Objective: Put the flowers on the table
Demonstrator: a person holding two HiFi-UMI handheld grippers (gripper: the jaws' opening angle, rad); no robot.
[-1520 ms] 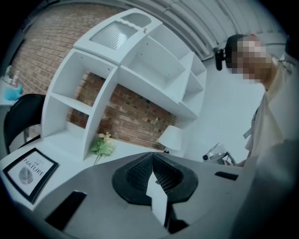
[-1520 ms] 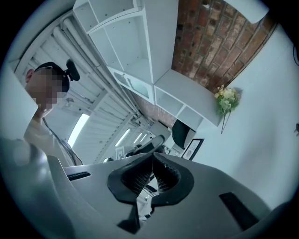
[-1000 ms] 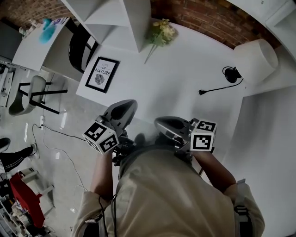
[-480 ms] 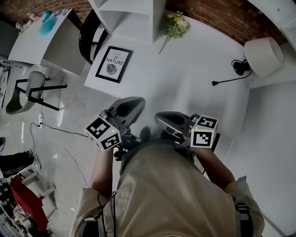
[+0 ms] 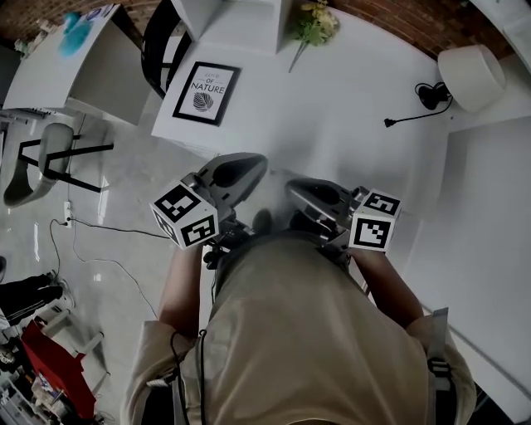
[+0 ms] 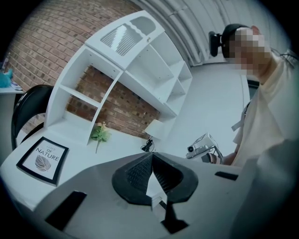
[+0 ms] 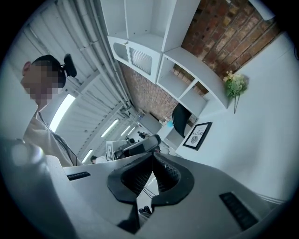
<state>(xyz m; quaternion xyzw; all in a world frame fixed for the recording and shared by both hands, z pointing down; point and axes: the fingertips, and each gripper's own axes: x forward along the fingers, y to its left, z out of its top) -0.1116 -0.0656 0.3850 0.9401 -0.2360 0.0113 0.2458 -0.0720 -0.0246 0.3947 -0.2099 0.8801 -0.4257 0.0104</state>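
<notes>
Shelf unit (image 5: 241, 21): we see a white unit standing along the far edge of the desk (image 5: 348, 133). Through its open compartments we make out only white boards and the brick wall behind.
Flowers (image 5: 314, 23): they are in no compartment. They lie on the desk at the far edge, just beside the foot of the shelf unit.
Flowers, look: a small bunch with pale yellowish blooms above green leaves and one thin stem that points toward the near edge.
Framed picture (image 5: 206, 93): a black frame with a leaf print lies flat by the desk's left edge, well apart from the flowers.
Lamp (image 5: 471, 76): a white shade at the far right corner, with a black cable (image 5: 411, 114) beside it on the desk.
Left hand-held gripper (image 6: 151, 158): we hold it over the near edge of the desk. Its jaws are pressed together with nothing between them.
Right hand-held gripper (image 7: 153, 158): it is beside the left one, its jaws likewise closed on nothing. Both are far from the flowers.
</notes>
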